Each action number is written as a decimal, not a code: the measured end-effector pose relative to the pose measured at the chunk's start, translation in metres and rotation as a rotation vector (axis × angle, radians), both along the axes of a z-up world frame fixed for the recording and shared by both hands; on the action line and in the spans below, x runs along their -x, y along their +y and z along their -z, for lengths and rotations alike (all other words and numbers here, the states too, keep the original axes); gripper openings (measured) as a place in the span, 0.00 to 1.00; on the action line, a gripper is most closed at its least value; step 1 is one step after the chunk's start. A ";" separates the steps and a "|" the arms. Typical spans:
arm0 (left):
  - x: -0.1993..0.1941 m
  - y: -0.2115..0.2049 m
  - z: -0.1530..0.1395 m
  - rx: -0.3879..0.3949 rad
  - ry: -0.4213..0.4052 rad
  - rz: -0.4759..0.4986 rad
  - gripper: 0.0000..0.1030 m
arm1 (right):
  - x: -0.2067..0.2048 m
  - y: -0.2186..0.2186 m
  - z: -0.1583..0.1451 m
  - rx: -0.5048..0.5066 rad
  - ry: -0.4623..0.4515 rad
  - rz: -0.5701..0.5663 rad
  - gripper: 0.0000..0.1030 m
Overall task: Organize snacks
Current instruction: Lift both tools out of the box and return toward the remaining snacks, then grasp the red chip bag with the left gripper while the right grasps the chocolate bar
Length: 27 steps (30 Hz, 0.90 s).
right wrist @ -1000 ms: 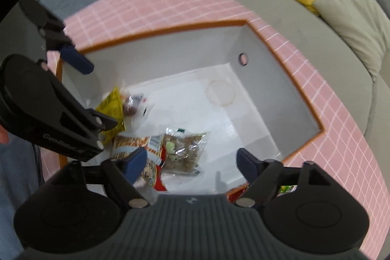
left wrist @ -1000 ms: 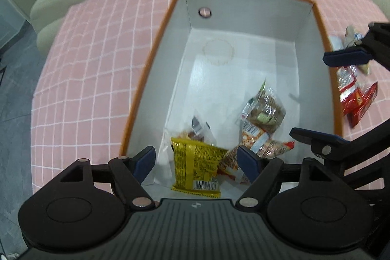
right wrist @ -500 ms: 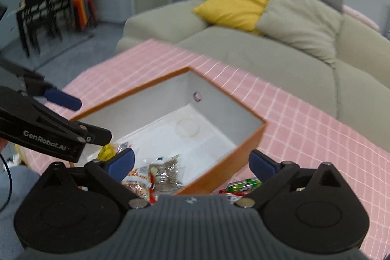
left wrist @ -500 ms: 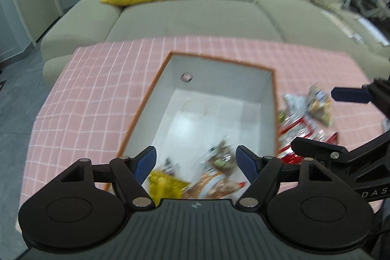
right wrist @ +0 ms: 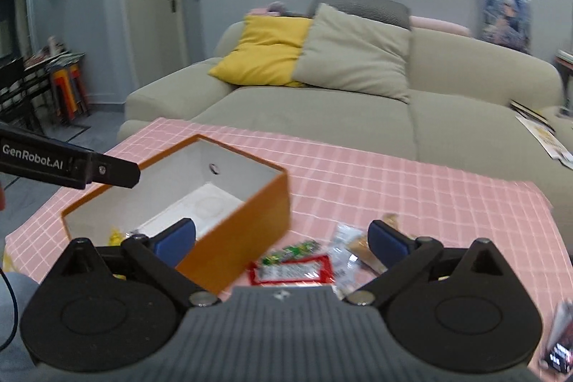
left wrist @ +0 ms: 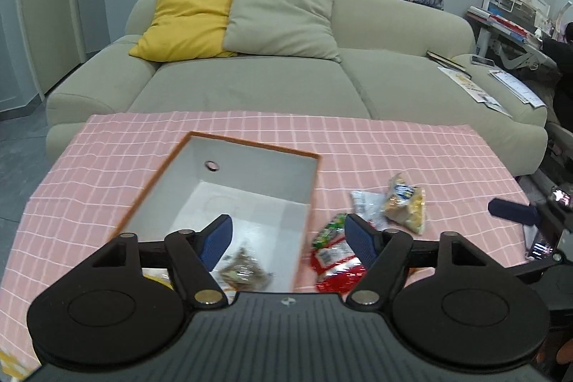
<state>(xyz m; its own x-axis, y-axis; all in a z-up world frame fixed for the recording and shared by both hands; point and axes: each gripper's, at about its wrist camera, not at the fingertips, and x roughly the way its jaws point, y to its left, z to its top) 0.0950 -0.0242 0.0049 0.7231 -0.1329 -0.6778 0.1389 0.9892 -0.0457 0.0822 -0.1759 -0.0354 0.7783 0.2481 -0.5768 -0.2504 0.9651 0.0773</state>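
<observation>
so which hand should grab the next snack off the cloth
Probably the right. The right gripper, open and empty, frames the red packet lying beside the box. The left gripper, closing on nothing, faces the box wall.

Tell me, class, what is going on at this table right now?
A person holds a two-finger gripper in each hand and is sorting snacks into an orange box on a pink checked tablecloth. Some packets already lie in the box; a red packet, a green one and a yellowish bag wait beside it. The left gripper, jaws closing, and the right gripper, jaws wide, both hold nothing.
</observation>
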 end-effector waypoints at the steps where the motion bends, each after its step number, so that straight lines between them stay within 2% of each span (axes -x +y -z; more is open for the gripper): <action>1: 0.003 -0.006 0.003 0.010 0.002 0.012 0.78 | 0.003 -0.006 0.002 -0.007 0.005 0.019 0.96; 6: 0.006 -0.034 0.028 0.047 0.052 0.072 0.76 | 0.018 -0.033 0.020 0.007 0.016 0.087 0.96; 9: 0.008 -0.048 0.047 0.047 0.078 0.107 0.69 | 0.023 -0.045 0.035 -0.005 0.046 0.111 0.96; 10: 0.008 -0.052 0.053 0.051 0.093 0.120 0.66 | 0.025 -0.048 0.041 -0.009 0.056 0.120 0.93; 12: 0.007 -0.059 0.067 0.058 0.127 0.142 0.52 | 0.028 -0.054 0.052 -0.004 0.079 0.137 0.83; 14: 0.008 -0.064 0.077 0.050 0.146 0.157 0.50 | 0.027 -0.058 0.062 0.001 0.111 0.147 0.78; 17: 0.008 -0.072 0.090 0.018 0.155 0.179 0.50 | 0.024 -0.064 0.075 0.005 0.141 0.157 0.77; 20: 0.002 -0.078 0.098 -0.030 0.155 0.205 0.60 | 0.015 -0.068 0.085 -0.011 0.186 0.165 0.77; 22: -0.004 -0.079 0.102 -0.058 0.155 0.212 0.61 | 0.005 -0.071 0.089 -0.030 0.214 0.180 0.77; 25: -0.019 -0.081 0.107 -0.109 0.159 0.227 0.64 | -0.013 -0.072 0.098 -0.074 0.265 0.206 0.69; 27: -0.028 -0.084 0.111 -0.155 0.166 0.255 0.68 | -0.025 -0.070 0.104 -0.095 0.301 0.217 0.69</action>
